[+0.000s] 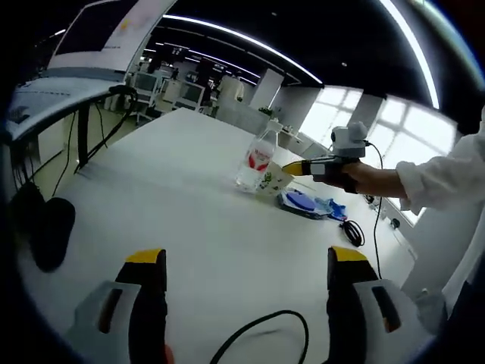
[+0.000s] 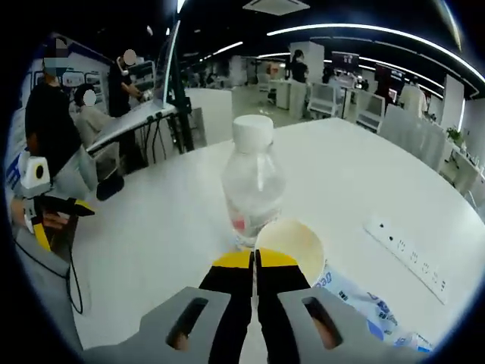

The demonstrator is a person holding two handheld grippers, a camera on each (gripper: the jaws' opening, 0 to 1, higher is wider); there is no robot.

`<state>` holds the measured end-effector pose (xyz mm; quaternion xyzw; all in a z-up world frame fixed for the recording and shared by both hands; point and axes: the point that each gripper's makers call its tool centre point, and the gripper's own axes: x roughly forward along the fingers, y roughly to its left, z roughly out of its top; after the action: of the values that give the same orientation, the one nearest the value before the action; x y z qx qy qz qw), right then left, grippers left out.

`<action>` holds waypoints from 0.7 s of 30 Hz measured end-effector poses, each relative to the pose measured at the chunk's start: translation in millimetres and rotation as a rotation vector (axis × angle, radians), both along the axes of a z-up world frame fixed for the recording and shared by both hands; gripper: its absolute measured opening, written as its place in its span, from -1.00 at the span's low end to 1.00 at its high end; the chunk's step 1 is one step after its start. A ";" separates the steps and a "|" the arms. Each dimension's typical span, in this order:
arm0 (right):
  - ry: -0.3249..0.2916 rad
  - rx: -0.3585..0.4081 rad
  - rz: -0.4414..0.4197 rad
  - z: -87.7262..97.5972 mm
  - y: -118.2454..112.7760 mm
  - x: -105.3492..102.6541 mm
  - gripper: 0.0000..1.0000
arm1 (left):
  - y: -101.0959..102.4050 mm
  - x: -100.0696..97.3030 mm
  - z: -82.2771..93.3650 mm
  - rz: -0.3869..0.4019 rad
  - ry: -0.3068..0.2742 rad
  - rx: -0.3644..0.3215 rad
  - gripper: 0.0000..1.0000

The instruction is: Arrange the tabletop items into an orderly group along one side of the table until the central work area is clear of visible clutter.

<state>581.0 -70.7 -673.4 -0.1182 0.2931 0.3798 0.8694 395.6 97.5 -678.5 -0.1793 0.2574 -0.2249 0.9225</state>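
Right hand-held gripper (image 2: 254,262): jaws pressed together, tips at the near rim of a paper cup (image 2: 290,243); whether they pinch the rim, cannot tell. Cup touches a clear bottle (image 2: 251,186) with white cap, upright on the white table (image 2: 364,174). Blue-white packet (image 2: 364,303) just right of the cup; power strip (image 2: 409,254) further right. Left hand-held gripper (image 1: 246,265): jaws wide apart, nothing between, low over bare table, black cable (image 1: 265,330) near. Bottle, cup and packet sit far right of it.
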 end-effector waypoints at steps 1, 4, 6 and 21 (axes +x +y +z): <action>0.001 -0.001 0.002 -1.3 0.3 -0.3 -1.00 | -0.3 0.0 0.1 0.000 -0.001 -0.001 0.80; 0.002 -0.007 0.010 -4.8 1.1 -0.7 -1.00 | -1.8 -0.6 0.4 -0.006 -0.003 0.003 0.80; 0.003 0.000 0.006 -4.3 1.5 -0.8 -1.00 | -2.3 -0.7 0.5 -0.007 -0.004 0.002 0.80; -0.002 0.061 -0.042 4.6 -0.9 -1.7 -0.54 | -4.4 -1.8 -1.1 -0.013 0.008 -0.006 0.80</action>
<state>579.3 -71.7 -668.9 -0.0858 0.2828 0.3701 0.8807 393.8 93.2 -679.6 -0.1814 0.2613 -0.2310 0.9195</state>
